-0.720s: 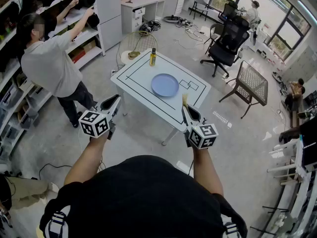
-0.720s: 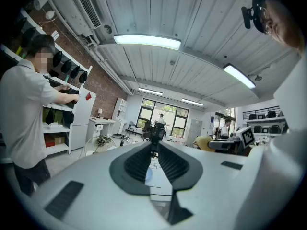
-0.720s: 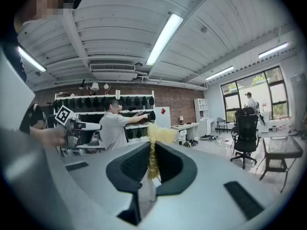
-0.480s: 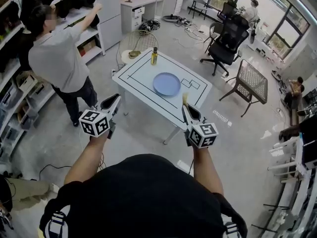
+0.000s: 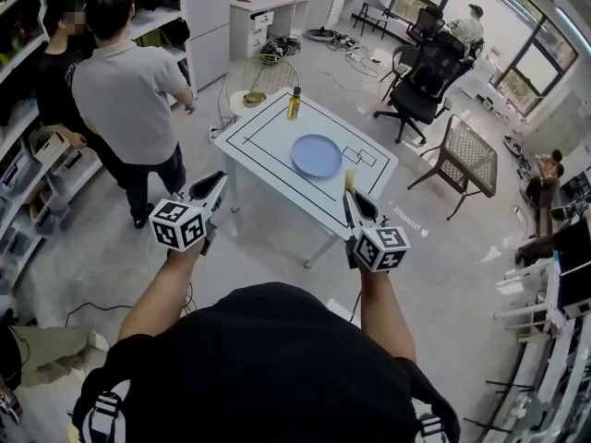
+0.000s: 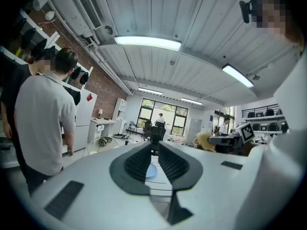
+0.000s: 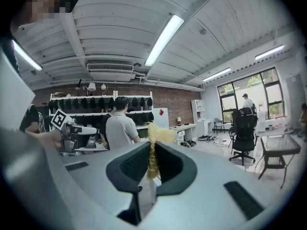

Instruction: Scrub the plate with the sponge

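Note:
A light blue plate lies on the white table, well ahead of both grippers. I hold both grippers in the air short of the table's near edge. My right gripper is shut on a yellow sponge. In the right gripper view the sponge sticks up between the jaws of the right gripper. My left gripper holds nothing. Its jaws stand almost together in the left gripper view, where the left gripper frames a sliver of the plate.
A bottle with yellow liquid stands at the table's far corner. A person in a grey shirt stands left of the table near the shelves. A black office chair and a mesh chair stand to the right.
The person in the grey shirt has lowered the arms from the shelf and turned away. Both grippers have hardly moved, and the sponge stays in the right one.

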Tool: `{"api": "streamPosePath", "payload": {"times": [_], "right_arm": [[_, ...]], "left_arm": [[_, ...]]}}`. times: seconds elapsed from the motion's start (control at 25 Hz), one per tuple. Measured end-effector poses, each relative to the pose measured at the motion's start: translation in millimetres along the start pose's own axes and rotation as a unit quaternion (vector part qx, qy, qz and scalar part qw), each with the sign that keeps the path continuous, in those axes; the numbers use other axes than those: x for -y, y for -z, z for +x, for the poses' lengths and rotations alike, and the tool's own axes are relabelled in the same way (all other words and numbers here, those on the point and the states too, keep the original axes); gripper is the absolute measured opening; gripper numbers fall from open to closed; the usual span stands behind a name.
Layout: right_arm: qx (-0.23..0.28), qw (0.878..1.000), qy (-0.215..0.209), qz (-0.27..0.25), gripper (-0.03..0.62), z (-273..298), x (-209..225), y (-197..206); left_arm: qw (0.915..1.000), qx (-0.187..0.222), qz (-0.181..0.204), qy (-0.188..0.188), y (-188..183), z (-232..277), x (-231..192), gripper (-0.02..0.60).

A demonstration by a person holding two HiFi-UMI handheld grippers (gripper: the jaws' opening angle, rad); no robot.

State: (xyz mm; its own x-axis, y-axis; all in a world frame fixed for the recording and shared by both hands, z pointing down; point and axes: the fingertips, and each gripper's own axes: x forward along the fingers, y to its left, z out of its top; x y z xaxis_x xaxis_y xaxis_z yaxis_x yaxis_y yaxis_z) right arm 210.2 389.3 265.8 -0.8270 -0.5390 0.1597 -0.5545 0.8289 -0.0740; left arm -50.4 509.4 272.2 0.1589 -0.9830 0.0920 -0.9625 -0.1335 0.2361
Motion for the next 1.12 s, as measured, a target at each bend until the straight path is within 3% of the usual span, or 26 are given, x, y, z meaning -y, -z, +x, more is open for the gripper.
{"api": "streamPosePath", "payload": {"times": [0.48,1.12], "right_arm": [[-0.008,1.000,0.005,0.007,0.028,10,15,9],[-0.030,0.999,-0.021,0.002,0.028,79,52,17]], "left_arm": [[0.9999,-0.012,0.008,0.010,4,18,1,0.046],[0.9993,-0.029,-0.006,-0.024,18,63,-41,0.046]]}}
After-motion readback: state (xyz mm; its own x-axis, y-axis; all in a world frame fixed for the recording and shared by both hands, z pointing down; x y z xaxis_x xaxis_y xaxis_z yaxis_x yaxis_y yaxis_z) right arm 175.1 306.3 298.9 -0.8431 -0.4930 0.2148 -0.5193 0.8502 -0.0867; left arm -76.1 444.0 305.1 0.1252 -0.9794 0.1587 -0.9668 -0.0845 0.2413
